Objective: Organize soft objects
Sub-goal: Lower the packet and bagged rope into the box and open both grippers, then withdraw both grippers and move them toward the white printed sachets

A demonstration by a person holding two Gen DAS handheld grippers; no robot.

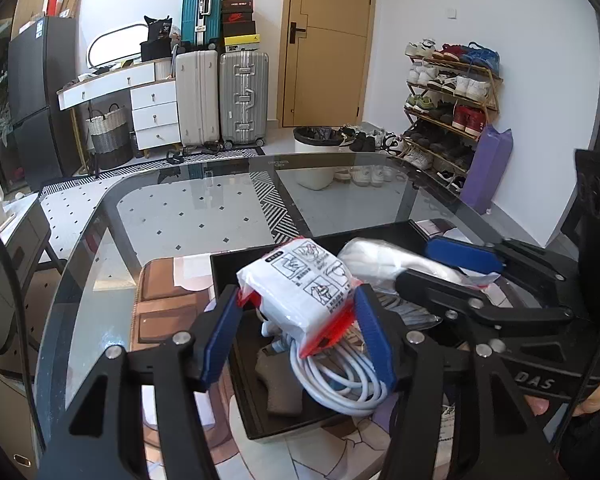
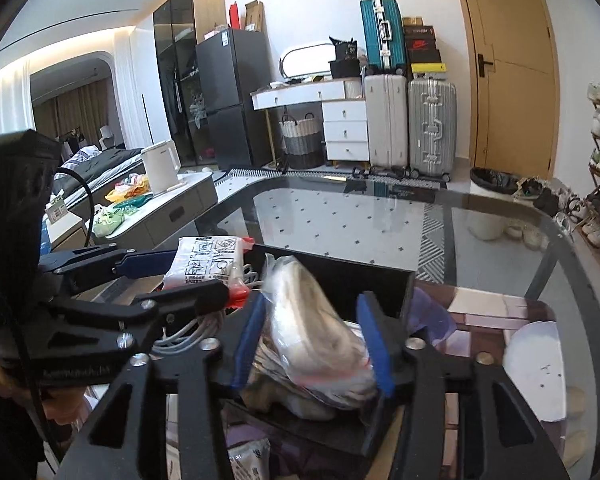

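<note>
My left gripper (image 1: 296,312) is shut on a white soft packet with printed diagrams and red ends (image 1: 300,280), held above a black tray (image 1: 240,376); it also shows in the right wrist view (image 2: 208,262). My right gripper (image 2: 312,332) is shut on a clear bag of pale cloth (image 2: 312,328), held over the tray (image 2: 340,276). The bag also shows in the left wrist view (image 1: 384,258), with the right gripper (image 1: 436,264) closed around it. A coiled white cable (image 1: 340,376) and a dark foam piece (image 1: 280,384) lie in the tray.
The tray sits on a glass table (image 1: 180,216). A brown mat (image 1: 168,312) lies left of the tray. A white round object (image 2: 536,364) lies to the right. Suitcases (image 1: 224,96), drawers and a shoe rack (image 1: 448,96) stand beyond the table.
</note>
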